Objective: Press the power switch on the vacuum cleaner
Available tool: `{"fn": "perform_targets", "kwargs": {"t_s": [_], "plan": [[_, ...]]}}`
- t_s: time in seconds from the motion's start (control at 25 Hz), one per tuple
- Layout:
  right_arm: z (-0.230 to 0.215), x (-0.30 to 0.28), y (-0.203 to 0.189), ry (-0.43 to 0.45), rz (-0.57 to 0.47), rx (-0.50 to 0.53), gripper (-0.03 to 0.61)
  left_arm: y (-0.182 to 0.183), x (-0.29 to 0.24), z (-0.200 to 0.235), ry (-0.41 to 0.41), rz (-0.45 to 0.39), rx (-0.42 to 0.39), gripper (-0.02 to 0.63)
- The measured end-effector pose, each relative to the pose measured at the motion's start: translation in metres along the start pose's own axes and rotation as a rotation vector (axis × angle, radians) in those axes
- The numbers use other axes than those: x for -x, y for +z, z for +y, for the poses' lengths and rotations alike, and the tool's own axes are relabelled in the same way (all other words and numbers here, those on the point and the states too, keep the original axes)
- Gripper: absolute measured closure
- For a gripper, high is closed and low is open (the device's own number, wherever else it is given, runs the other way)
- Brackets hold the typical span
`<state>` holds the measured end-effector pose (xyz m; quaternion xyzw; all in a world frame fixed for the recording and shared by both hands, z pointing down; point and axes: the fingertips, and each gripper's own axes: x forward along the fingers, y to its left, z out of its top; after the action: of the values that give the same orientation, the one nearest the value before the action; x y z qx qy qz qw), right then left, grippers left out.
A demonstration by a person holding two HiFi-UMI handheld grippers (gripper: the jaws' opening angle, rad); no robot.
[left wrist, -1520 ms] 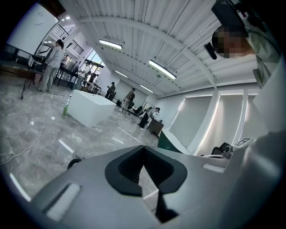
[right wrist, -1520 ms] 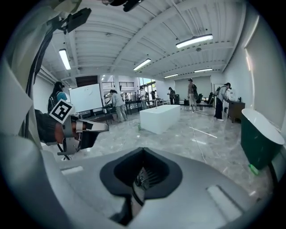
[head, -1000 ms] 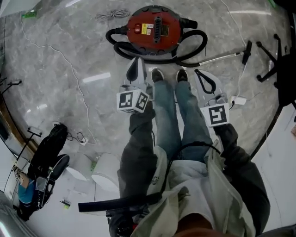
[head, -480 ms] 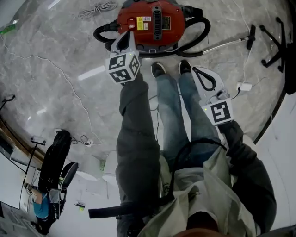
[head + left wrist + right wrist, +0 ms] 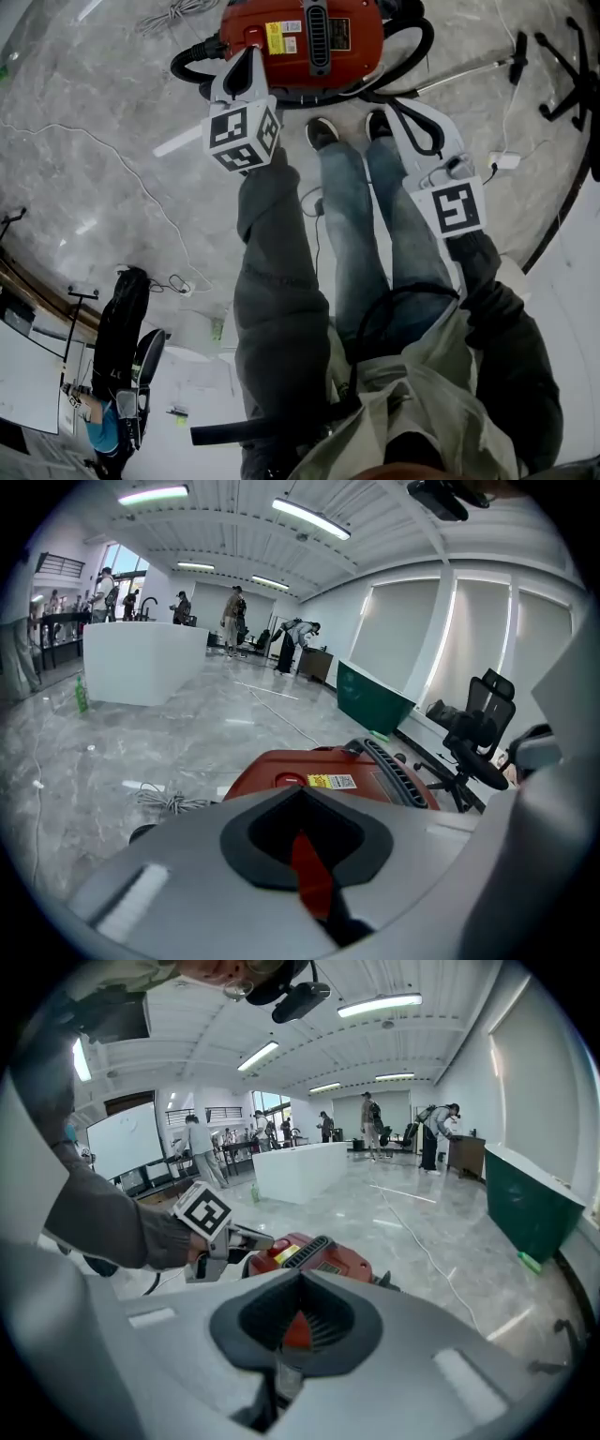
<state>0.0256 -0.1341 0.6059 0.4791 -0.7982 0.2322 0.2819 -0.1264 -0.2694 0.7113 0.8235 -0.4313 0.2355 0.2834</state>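
A red vacuum cleaner (image 5: 323,42) is seen standing on the grey marble floor (image 5: 94,122), just ahead of the person's shoes (image 5: 322,131). Its black hose (image 5: 414,52) is looped around the body, and a metal wand (image 5: 469,73) is laid on the floor to its right. On the top of the body a yellow label (image 5: 277,37) is set beside a dark vent grille (image 5: 316,33), and the round red power switch (image 5: 289,780) is placed left of the label.

The left gripper (image 5: 245,64) is held out over the left part of the vacuum cleaner, with its jaws closed together and nothing gripped between them. In the left gripper view the power switch is seen just beyond the jaw tips; whether it is touched cannot be told.

The right gripper (image 5: 398,108) is held low beside the person's right shoe, close to the hose. Its jaws are likewise closed on nothing, and they are pointed toward the vacuum cleaner.

A coiled white cable (image 5: 178,11) is seen on the floor left of the vacuum cleaner, and the base of an office chair (image 5: 567,47) is seen well to the right.
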Motion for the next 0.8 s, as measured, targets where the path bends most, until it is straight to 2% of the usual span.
{"fn": "perform_targets", "kwargs": {"t_s": [0.12,0.2,0.44,0.56,0.8], "plan": [[-0.002,-0.029,0.010,0.010,0.000,-0.023,0.578,0.001,0.000,-0.002,0.021,0.004,-0.083,0.609],[-0.001,-0.048,0.018,0.030,0.000,-0.032,0.578,0.002,-0.001,-0.002,0.025,-0.006,-0.104,0.609],[0.015,-0.075,0.052,0.105,-0.063,0.007,0.578,0.002,-0.003,-0.001,0.007,-0.026,-0.035,0.609],[0.020,-0.075,0.047,0.120,-0.050,0.015,0.578,-0.007,-0.004,0.000,0.002,0.024,-0.047,0.609],[0.027,-0.074,0.023,0.140,-0.015,0.018,0.578,-0.008,-0.006,0.000,-0.020,0.034,-0.064,0.609]]}}
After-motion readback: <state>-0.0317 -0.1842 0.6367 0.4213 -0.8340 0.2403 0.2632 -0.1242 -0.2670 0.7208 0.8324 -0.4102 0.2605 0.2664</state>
